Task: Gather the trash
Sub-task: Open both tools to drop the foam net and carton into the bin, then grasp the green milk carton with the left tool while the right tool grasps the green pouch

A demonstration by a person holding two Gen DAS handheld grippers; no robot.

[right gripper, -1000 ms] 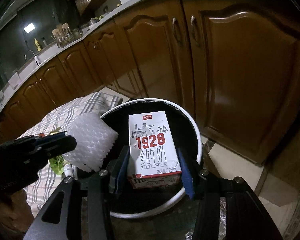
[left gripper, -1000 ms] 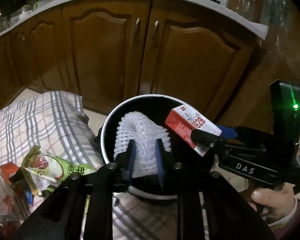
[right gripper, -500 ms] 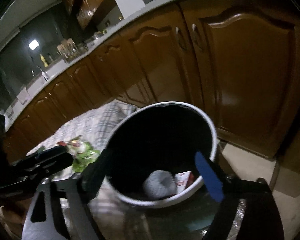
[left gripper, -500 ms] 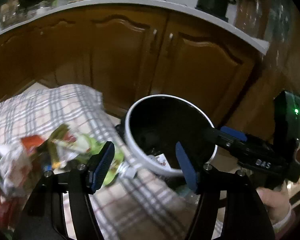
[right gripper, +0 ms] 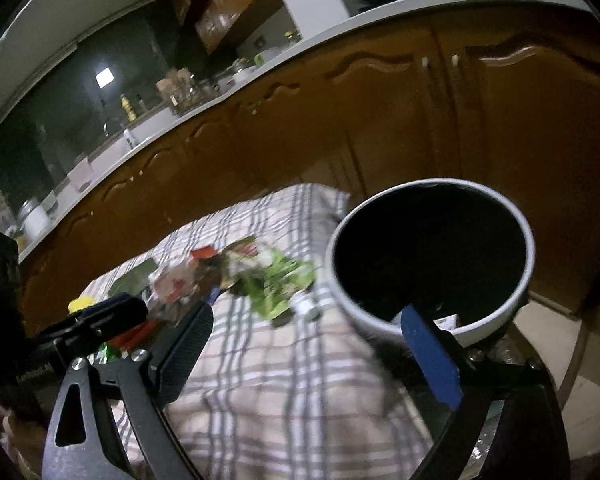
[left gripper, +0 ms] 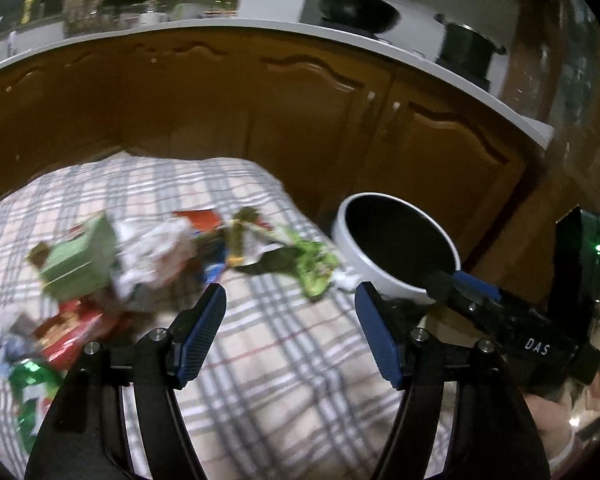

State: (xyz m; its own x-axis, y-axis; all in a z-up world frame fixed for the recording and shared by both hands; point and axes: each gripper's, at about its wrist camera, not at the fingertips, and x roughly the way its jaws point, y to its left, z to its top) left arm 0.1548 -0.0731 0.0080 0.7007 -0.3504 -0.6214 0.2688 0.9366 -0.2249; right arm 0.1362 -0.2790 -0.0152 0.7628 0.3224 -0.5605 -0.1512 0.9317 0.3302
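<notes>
A white-rimmed trash bin (left gripper: 352, 236) with a black inside stands at the right end of a plaid cloth (left gripper: 284, 368); it also shows in the right wrist view (right gripper: 516, 288). A blurred pile of trash lies on the cloth: a green box (left gripper: 76, 260), crumpled white wrap (left gripper: 156, 256), a red packet (left gripper: 72, 328), a green wrapper (left gripper: 312, 264) (right gripper: 276, 280). My left gripper (left gripper: 290, 330) is open and empty above the cloth. My right gripper (right gripper: 312, 352) is open and empty beside the bin; it shows in the left wrist view (left gripper: 460, 284).
Brown cabinet doors (left gripper: 300, 120) under a white countertop (left gripper: 340, 40) run close behind the cloth and bin. A black wok (left gripper: 352, 8) and a pot (left gripper: 468, 48) sit on the counter. The floor (right gripper: 580, 368) shows to the right of the bin.
Both grippers opened and dropped the white foam net and the milk carton into the bin. Both have since pulled back and swung left toward the trash pile.
</notes>
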